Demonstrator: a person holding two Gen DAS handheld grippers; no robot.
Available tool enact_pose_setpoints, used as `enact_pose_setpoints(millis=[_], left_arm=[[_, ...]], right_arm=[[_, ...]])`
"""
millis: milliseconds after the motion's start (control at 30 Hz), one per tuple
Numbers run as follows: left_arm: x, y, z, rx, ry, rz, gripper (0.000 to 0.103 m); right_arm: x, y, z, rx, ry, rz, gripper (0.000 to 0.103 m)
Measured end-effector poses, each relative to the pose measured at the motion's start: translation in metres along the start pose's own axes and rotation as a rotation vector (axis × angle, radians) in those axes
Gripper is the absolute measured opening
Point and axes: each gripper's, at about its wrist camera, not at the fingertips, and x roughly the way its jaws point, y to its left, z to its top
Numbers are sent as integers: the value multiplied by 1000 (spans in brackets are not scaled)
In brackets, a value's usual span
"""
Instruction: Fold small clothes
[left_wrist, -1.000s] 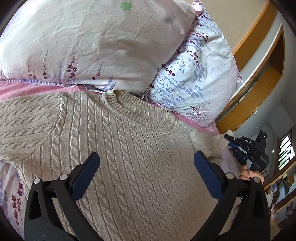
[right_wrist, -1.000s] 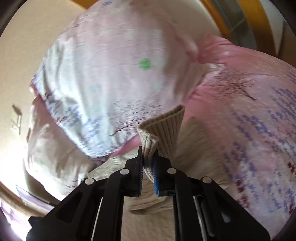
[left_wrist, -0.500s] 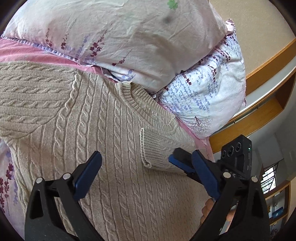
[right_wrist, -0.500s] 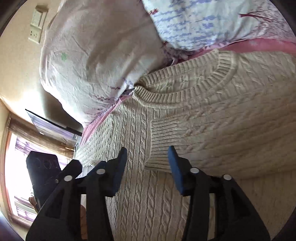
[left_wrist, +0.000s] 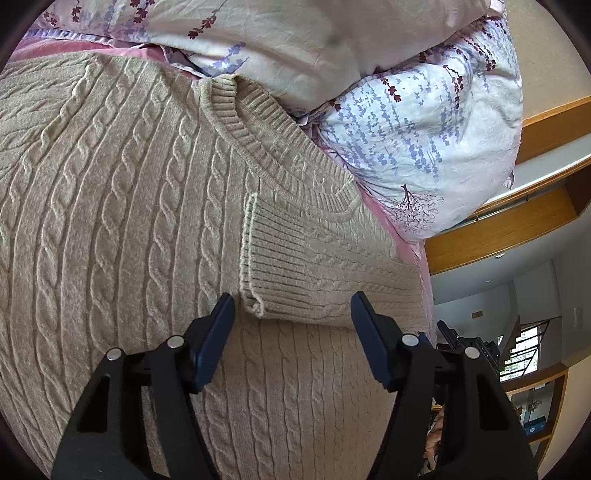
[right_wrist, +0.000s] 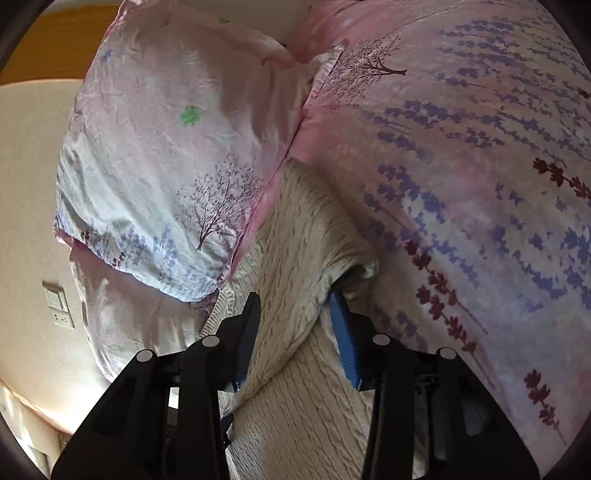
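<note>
A beige cable-knit sweater (left_wrist: 129, 206) lies flat on the bed, neck toward the pillows. One sleeve, with its ribbed cuff (left_wrist: 269, 258), is folded across the chest below the collar. My left gripper (left_wrist: 291, 332) is open and empty, hovering just below that cuff. In the right wrist view, the sweater's folded side edge (right_wrist: 295, 280) sits between the open jaws of my right gripper (right_wrist: 295, 325); the jaws straddle the fabric without pinching it.
Two floral pillows (left_wrist: 424, 110) lie against the sweater's collar; they also show in the right wrist view (right_wrist: 166, 166). The pink floral bedsheet (right_wrist: 480, 166) spreads to the right. A wooden headboard ledge (left_wrist: 517, 221) and a wall socket (right_wrist: 59, 306) lie beyond.
My right gripper carried the sleeve cuff across onto the chest, let it go, then moved to the sweater's side edge. My left gripper narrowed and moved closer to the folded cuff.
</note>
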Motion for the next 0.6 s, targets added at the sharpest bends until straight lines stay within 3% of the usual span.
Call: enact_pose_setpoints(millis=[433, 467, 500, 567, 600], left_arm=[[17, 3, 16, -17, -18, 29, 40], [19, 3, 17, -13, -18, 29, 35], [21, 3, 18, -8, -16, 24, 22], [27, 1, 21, 9, -3, 8, 5], [27, 1, 22, 19, -8, 6, 5]], right_arm=[[9, -13, 11, 9, -37, -28, 30], [10, -13, 11, 7, -40, -31, 25], [11, -12, 12, 2, -41, -34, 17], [12, -8, 11, -15, -48, -31, 11], [11, -3, 11, -31, -56, -20, 10]])
